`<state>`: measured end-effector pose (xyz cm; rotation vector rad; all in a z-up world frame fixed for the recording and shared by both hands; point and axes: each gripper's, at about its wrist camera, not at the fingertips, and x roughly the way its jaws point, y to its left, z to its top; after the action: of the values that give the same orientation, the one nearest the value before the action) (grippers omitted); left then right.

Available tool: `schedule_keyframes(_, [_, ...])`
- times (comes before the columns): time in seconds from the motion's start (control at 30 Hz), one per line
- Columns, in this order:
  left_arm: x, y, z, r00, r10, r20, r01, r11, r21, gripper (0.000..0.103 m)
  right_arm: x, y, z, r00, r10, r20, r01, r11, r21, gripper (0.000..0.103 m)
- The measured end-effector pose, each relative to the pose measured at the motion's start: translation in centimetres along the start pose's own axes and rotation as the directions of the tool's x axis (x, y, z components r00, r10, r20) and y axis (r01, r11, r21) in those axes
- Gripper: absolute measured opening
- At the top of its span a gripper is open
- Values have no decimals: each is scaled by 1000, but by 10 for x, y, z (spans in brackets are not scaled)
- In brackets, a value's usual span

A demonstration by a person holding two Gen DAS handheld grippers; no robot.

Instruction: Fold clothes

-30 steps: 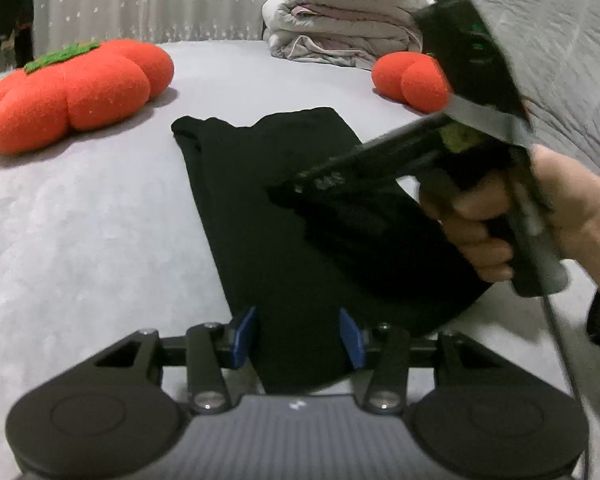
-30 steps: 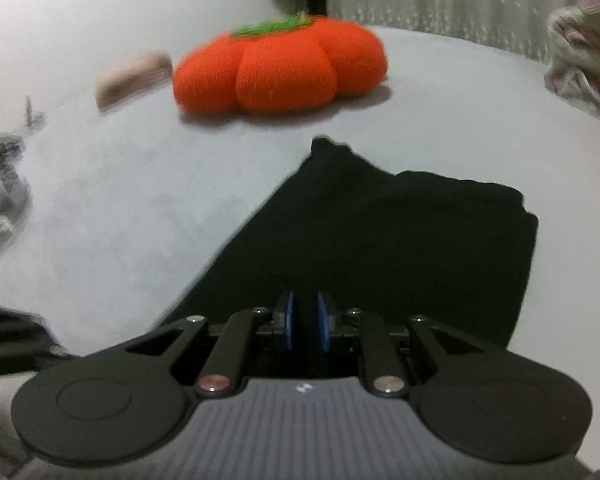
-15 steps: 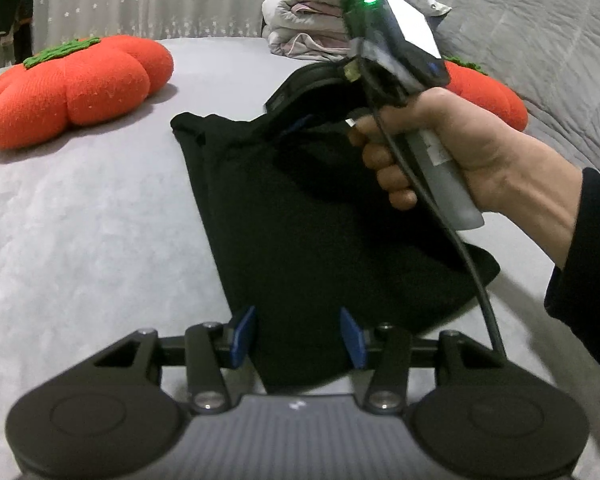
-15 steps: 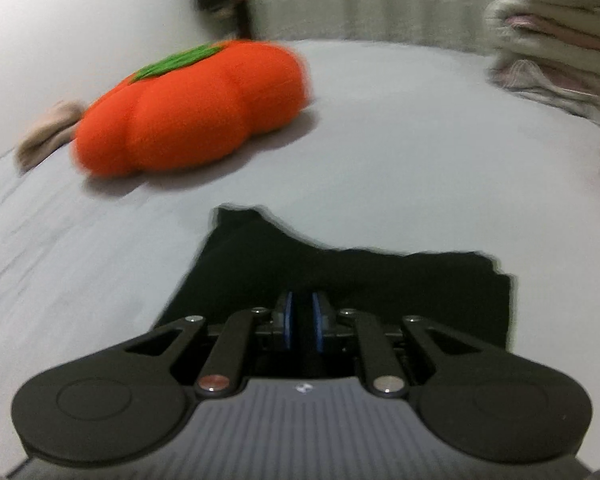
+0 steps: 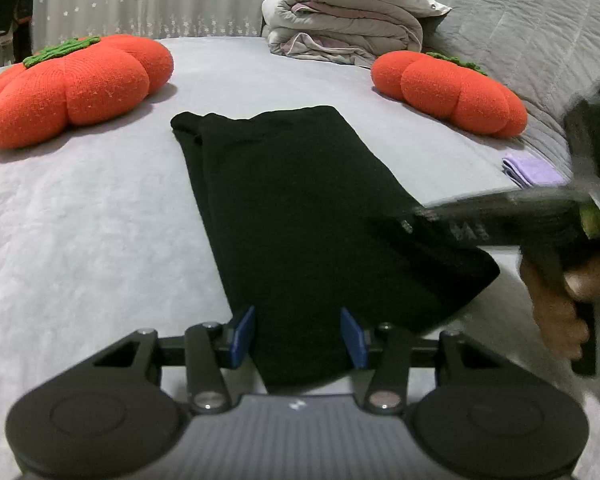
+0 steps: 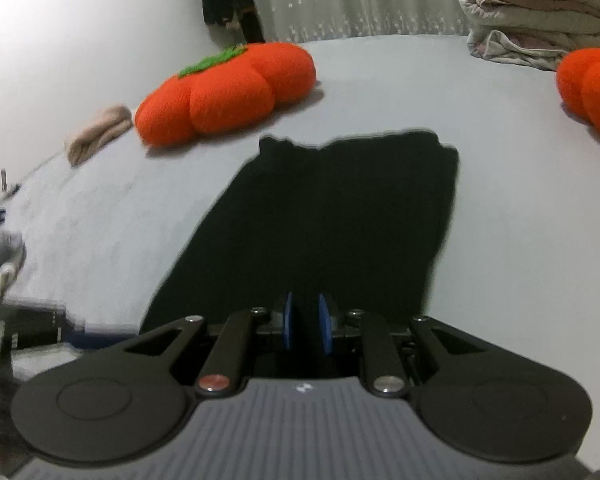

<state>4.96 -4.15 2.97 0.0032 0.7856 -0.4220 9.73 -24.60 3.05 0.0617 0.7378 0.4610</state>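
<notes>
Since half a second ago the right gripper has swung from the far end of the black garment back to its right edge, where it shows blurred in the left wrist view, gripped by a hand. The garment lies flat as a long folded strip in the middle of the grey bed cover, its near end running between the blue pads of the left gripper, which stand apart without pressing the cloth. The right gripper's jaws are opening, a narrow gap between them; whether cloth sits inside I cannot tell. 2 orange pumpkin cushions flank the garment, with folded bedding behind and a lilac cloth at the right.
</notes>
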Motion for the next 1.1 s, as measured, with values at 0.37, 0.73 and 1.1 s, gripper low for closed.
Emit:
schedule_keyframes(0.37, [2,-2,-1,1000,11,5,-11,1000,14,51,-16,3,-40,998,-18,66,16,1000,21,28])
schedule_keyframes(0.73, [3,0,-1,1000,8,6,-8,1000,10,51,-19,10,-51,990,-60,124,64,998,-23,28])
schedule_keyframes(1.1, [3,0,-1,1000,9,8,-9,1000,10,51,-22,8,-57,988,-59,144,62,998,-19,30])
